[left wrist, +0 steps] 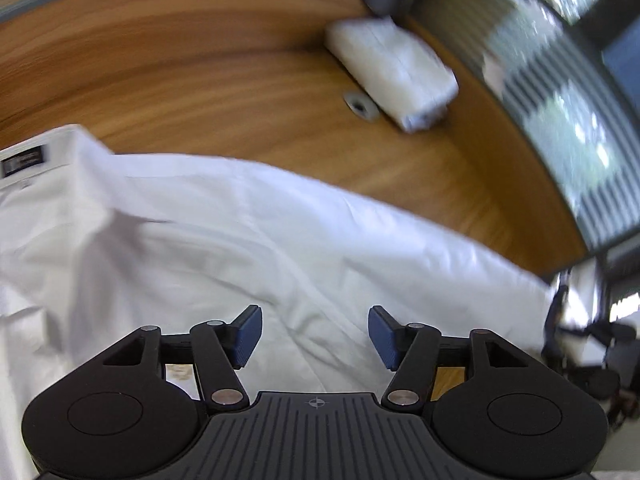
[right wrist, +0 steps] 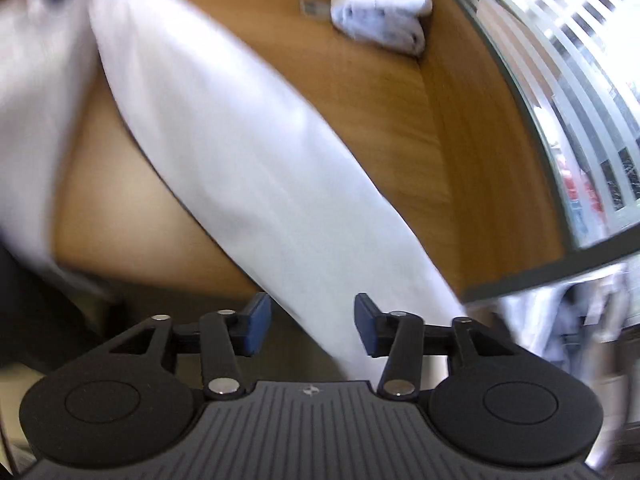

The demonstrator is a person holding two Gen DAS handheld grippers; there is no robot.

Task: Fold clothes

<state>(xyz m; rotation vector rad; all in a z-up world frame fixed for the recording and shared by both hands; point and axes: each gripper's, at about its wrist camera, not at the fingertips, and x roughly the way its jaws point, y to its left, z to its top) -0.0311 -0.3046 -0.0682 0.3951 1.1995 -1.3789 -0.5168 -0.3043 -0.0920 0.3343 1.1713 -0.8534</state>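
Wood table [left wrist: 200, 60], white shirt [left wrist: 240, 232] under open L tongs [left wrist: 315, 334] — sleeve [right wrist: 248, 168] btwn R tongs [right wrist: 313, 325]

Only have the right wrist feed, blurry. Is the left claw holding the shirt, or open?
Observer: Open. The left claw hovers over the white shirt with its pads apart and no cloth between them.
Operator: Which part of the shirt is it over? I just see one long strip.
Observer: The wide body, spread wrinkled on the wooden table. The collar with a dark label lies at the far left of that view.
Operator: That folded white bundle, anything next to it?
Observer: Yes, a small round grey fitting set in the tabletop, right beside the folded bundle.
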